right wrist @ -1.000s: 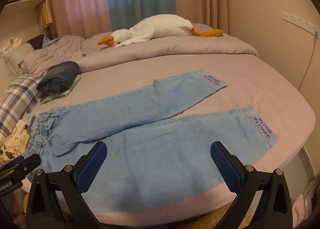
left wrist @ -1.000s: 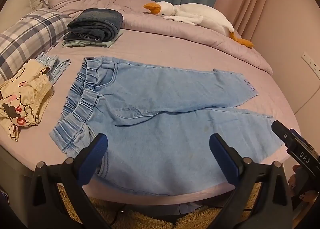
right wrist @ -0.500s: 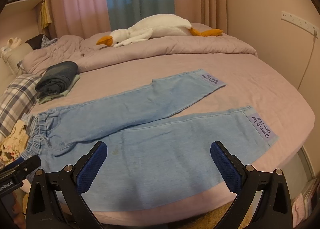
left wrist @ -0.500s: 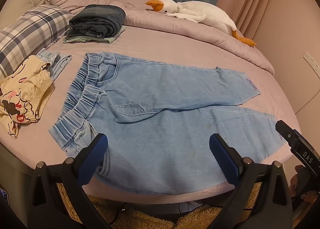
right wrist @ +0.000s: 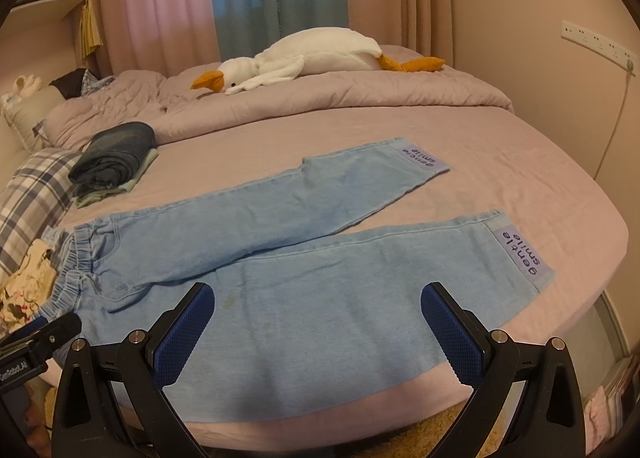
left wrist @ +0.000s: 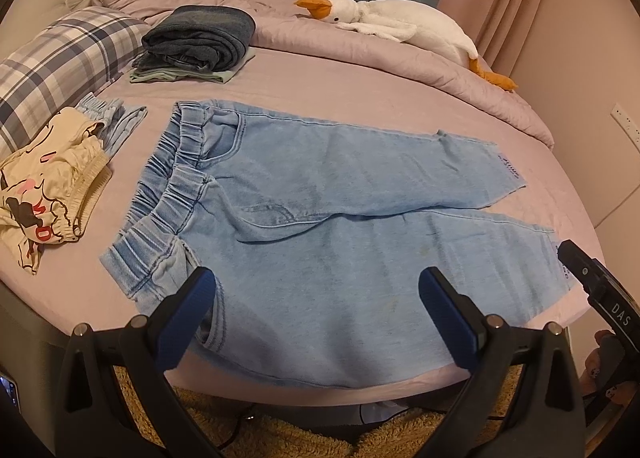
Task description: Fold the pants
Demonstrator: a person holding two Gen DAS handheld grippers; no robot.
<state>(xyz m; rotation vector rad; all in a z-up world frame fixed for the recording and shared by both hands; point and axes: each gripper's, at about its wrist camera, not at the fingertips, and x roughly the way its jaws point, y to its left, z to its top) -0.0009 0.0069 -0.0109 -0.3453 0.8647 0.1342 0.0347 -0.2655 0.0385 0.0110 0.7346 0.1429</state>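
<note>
Pants: your light blue denim pants lie flat on the lilac bed, waistband left, hems right, long axis left to right.
Left hand-held gripper: jaws apart, empty, over the near leg, nearer the waistband.
Right hand-held gripper: jaws apart, empty, nearer the labelled hems.
Around: folded dark jeans, a cream printed garment and a white plush goose all lie clear.
Obstacles: none in your way.

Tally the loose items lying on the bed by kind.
Light blue jeans, spread flat: 1
Folded clothes stack: 1
Cream printed garment: 1
Small pale blue garment: 1
Plush goose: 1
Plaid pillow: 1
Total: 6
</note>
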